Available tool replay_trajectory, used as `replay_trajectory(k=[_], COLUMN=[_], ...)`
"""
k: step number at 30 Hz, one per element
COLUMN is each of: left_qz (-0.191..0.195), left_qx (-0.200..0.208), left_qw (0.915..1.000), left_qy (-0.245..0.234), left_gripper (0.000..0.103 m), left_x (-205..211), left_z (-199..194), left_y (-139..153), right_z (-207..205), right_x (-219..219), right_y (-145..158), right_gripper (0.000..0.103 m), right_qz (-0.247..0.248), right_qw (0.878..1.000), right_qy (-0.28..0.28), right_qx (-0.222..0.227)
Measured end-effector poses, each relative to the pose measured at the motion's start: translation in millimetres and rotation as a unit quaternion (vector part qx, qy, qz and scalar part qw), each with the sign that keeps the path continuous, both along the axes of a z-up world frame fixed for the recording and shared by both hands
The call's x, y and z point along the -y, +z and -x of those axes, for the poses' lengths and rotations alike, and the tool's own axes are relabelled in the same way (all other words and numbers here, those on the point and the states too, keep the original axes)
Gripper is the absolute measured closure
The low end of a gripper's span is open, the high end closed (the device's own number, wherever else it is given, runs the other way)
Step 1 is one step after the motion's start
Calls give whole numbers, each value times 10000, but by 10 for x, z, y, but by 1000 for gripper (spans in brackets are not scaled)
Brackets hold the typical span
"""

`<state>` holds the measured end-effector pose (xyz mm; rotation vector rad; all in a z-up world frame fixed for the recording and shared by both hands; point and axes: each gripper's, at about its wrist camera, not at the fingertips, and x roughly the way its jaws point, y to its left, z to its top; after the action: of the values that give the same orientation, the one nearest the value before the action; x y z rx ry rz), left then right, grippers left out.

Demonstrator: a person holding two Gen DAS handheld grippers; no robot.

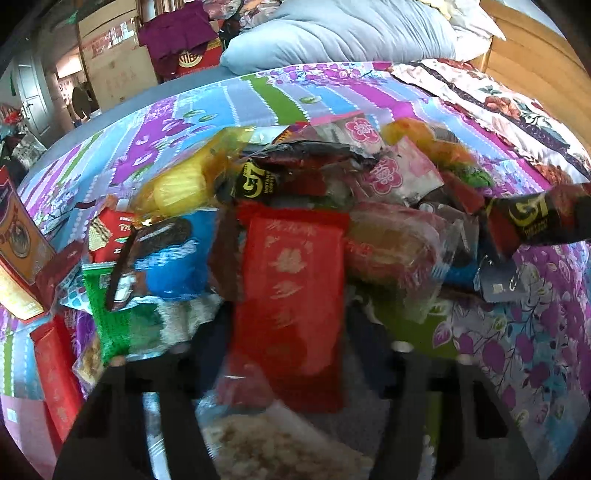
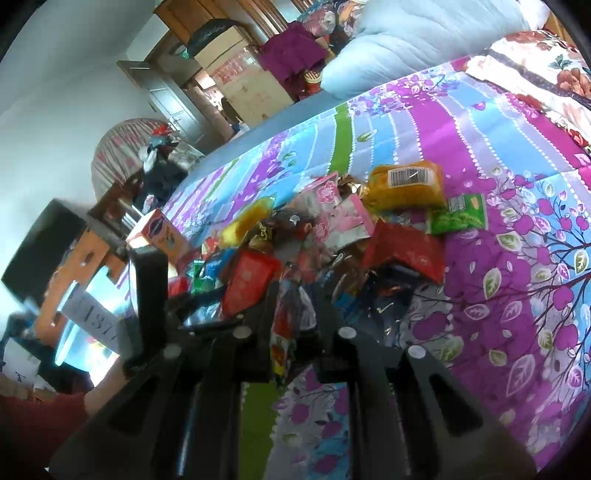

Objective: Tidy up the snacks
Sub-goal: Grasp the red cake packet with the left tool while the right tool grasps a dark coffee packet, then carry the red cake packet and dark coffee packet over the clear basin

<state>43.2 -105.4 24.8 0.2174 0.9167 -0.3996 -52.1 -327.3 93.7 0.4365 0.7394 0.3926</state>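
A heap of snack packets (image 1: 332, 206) lies on a purple, blue and green quilt (image 1: 535, 332). My left gripper (image 1: 290, 321) reaches into the heap, its black fingers closed on the two sides of a red packet (image 1: 291, 291) with pale flower print. Around it lie a blue biscuit packet (image 1: 173, 262), a yellow packet (image 1: 177, 184) and a green one (image 1: 118, 317). My right gripper (image 2: 295, 306) is shut on a thin G7 coffee sachet (image 2: 290, 332), held just above the quilt; that same sachet (image 1: 532, 218) shows at the right of the left wrist view.
An orange box (image 1: 18, 251) stands at the heap's left. An orange packet (image 2: 406, 184) and a green packet (image 2: 458, 214) lie at its far side. A blue duvet (image 1: 332, 33), a floral blanket (image 1: 498, 103) and a wooden headboard (image 1: 535, 55) are behind. The bed's edge runs along the left.
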Motion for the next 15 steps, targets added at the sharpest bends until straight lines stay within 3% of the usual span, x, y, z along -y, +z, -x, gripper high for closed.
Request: replay_trajectory(k=[6,15], left_qz=[399,920], left_qx=[7,563], left_qw=[9992,9942], left_qy=[-20,-40], left_gripper=[51,51], left_x=[-130,-277], left_z=[103,475], left_y=[185,987], right_z=[70,195], right_x=[10,-107], right_y=[158,544], right_gripper=[89,89], right_qz=[48,267], right_qw=[9997,9973], right_qy=[-50,10], right_qx=[250,681])
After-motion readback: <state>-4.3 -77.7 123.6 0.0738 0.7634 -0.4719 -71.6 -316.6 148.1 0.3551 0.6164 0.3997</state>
